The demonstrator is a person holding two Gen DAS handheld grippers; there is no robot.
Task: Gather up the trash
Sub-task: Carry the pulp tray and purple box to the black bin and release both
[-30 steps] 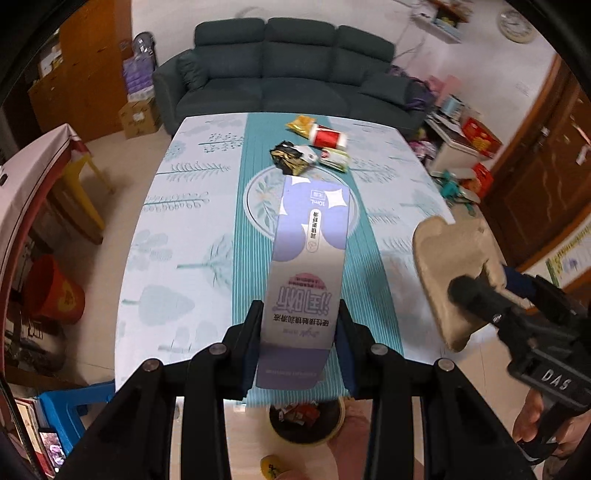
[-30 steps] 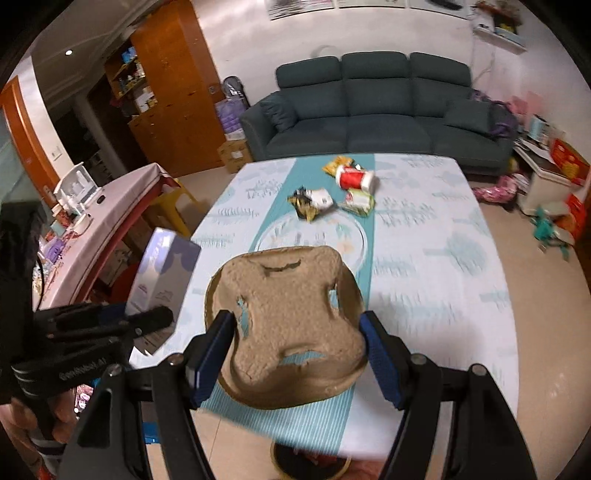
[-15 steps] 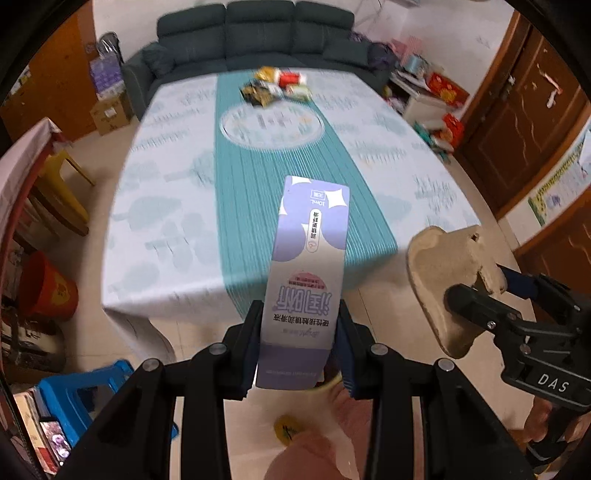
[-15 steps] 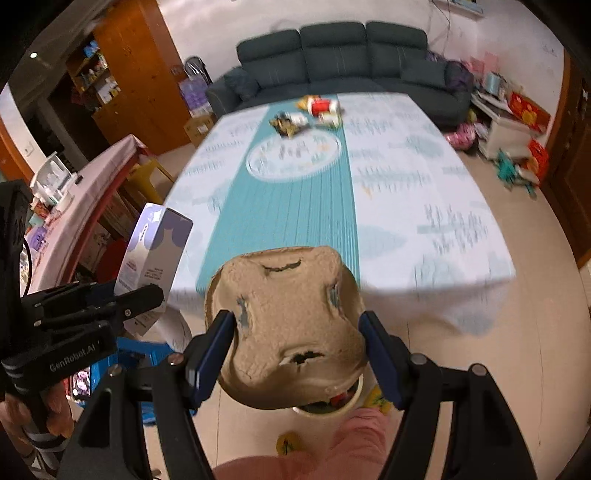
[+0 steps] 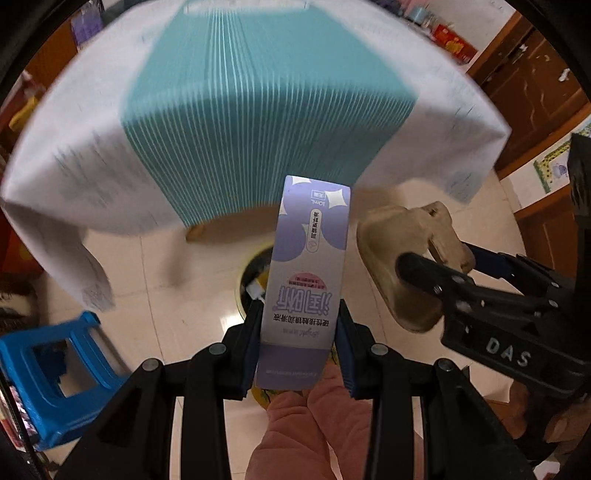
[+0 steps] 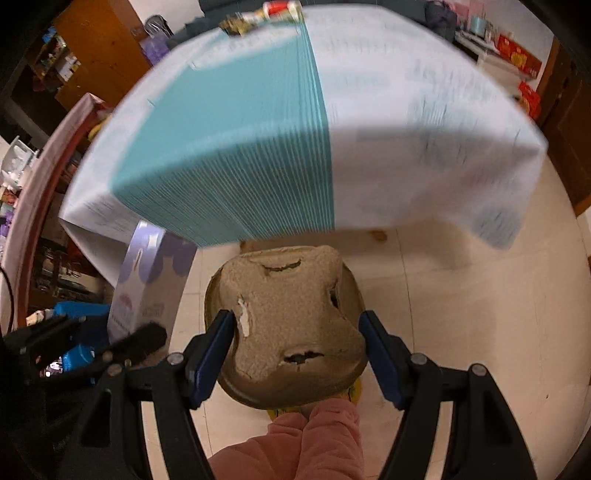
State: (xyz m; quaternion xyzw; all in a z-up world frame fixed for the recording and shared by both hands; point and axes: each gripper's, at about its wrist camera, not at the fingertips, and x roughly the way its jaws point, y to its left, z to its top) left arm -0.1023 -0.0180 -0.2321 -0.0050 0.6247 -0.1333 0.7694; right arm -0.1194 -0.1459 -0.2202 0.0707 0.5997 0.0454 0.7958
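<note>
The purple box (image 5: 306, 273) is clamped upright between the narrow-set jaws of the left gripper (image 5: 299, 343), and the brown pulp tray (image 6: 288, 325) sits pinched across its width between the widely spread jaws of the right gripper (image 6: 295, 350). Both hang over the floor in front of the table (image 6: 406, 129), just above a yellow-rimmed bin (image 5: 245, 273) that peeks out behind the box. This looks like the carry-to-bin step, nearly done; the next move probably calls for centring each piece over the bin's mouth and opening the jaws.

The left view shows the bin's rim with scraps inside, and a blue stool (image 5: 48, 380) off to the side. The right view hides the bin almost wholly behind the tray, but shows more trash (image 6: 266, 14) left at the table's far end.
</note>
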